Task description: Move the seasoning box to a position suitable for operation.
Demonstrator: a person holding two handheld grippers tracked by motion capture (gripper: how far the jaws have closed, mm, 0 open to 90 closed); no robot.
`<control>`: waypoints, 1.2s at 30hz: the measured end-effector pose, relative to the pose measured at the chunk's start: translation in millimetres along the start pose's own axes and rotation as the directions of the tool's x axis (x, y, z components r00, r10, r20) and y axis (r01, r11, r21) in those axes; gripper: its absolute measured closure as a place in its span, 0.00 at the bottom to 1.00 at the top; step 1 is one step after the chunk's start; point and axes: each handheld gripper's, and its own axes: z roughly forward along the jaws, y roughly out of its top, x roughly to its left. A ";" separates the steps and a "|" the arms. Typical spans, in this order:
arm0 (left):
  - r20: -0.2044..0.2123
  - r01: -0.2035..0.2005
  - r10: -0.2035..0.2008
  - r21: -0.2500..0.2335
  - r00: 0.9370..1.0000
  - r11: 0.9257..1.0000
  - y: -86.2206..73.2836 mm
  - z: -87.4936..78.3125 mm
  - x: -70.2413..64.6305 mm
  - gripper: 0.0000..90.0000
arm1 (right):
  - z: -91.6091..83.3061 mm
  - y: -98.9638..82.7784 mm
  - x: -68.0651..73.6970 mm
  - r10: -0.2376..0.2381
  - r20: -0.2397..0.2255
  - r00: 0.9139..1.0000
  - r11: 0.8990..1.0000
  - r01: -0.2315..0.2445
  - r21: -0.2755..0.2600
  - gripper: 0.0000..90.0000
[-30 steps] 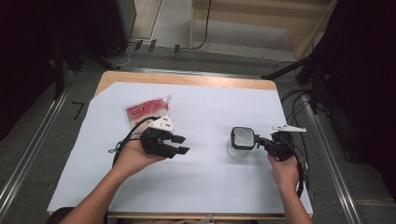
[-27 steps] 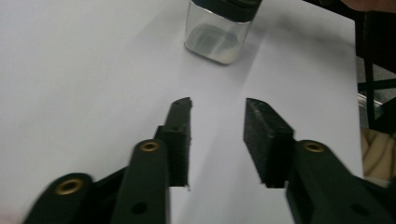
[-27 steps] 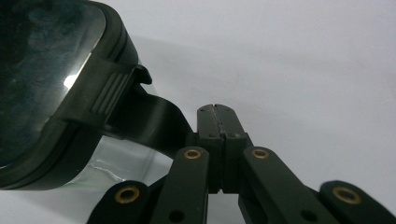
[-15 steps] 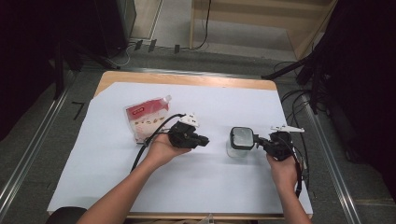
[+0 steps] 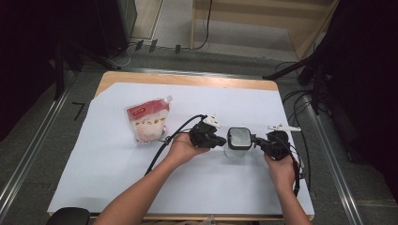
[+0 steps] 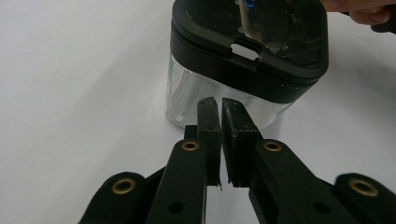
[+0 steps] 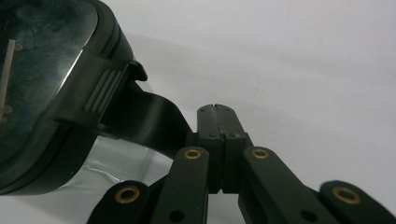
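A white sheet point(image 5: 117, 178) covers nearly the whole wooden desk point(image 5: 187, 78), leaving a bare strip of wood along the far edge. Grey floor with metal rails runs down both sides, cables lie on the floor past the far and right edges, and dark equipment stands at the room's left and right.

The clear container point(image 5: 238, 144) with a black lid sits right of the desk's centre, closer to the near edge than the far one. The left tool point(image 5: 220, 142) lies just at its left side; its jaws have just been closing and now stand almost together with a thin slit between the pads point(image 6: 208, 135), nothing between them, tips right at the clear wall below the lid point(image 6: 250, 42). The right tool point(image 5: 256, 139) comes from the container's right; its jaws are pressed together, empty, beside the lid's black latch tab point(image 7: 144, 116).

A red-and-white spouted pouch point(image 5: 147, 120) lies flat left of centre, well apart from the container.

The near-left quarter of the sheet and the far-right corner are open. The right tool's cable point(image 5: 296, 164) hangs close to the right edge.
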 end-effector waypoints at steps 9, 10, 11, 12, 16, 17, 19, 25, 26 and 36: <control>0.003 0.004 -0.004 -0.004 1.000 1.000 -3.0 -8.9 -0.9 0.96 | 0.8 0.6 6.2 -0.009 -0.008 1.000 1.000 0.009 0.010 1.00; 0.003 0.006 -0.006 -0.005 1.000 1.000 -4.7 -10.7 -0.1 0.95 | 1.2 0.6 7.5 -0.016 -0.009 1.000 1.000 0.017 0.008 1.00; 0.002 0.013 -0.013 -0.003 1.000 1.000 -5.5 -11.8 -0.1 0.95 | 1.8 0.9 9.8 -0.020 -0.008 1.000 1.000 0.020 0.007 1.00; 0.006 0.017 -0.017 -0.010 1.000 1.000 -7.0 -12.8 0.5 0.95 | 1.9 1.0 11.3 -0.020 -0.007 1.000 1.000 0.020 0.011 1.00; -0.002 0.012 -0.012 -0.007 1.000 1.000 -14.7 -22.9 1.1 0.93 | 3.9 1.6 18.1 -0.022 -0.027 0.999 1.000 0.023 0.012 1.00; 0.003 0.012 -0.012 -0.008 1.000 1.000 -16.1 -25.1 1.3 0.93 | 5.0 2.1 21.3 -0.040 -0.031 0.999 0.999 0.040 0.009 1.00; 0.003 0.020 -0.020 -0.014 1.000 1.000 -19.4 -30.5 0.8 0.93 | 6.4 2.7 27.9 -0.047 -0.036 0.998 0.999 0.048 0.016 1.00; -0.009 0.025 -0.025 -0.004 1.000 1.000 -29.9 -44.9 0.8 0.93 | 10.7 3.7 43.3 -0.071 -0.058 0.996 0.997 0.072 0.011 1.00; -0.015 0.024 -0.024 0.000 1.000 1.000 -32.5 -48.3 0.7 0.93 | 11.0 3.7 44.9 -0.078 -0.062 0.995 0.997 0.079 0.010 1.00; -0.012 0.057 -0.057 -0.017 0.998 0.998 -54.0 -68.8 -3.5 0.92 | 11.8 -0.4 68.7 -0.118 -0.118 0.986 0.993 0.120 0.014 1.00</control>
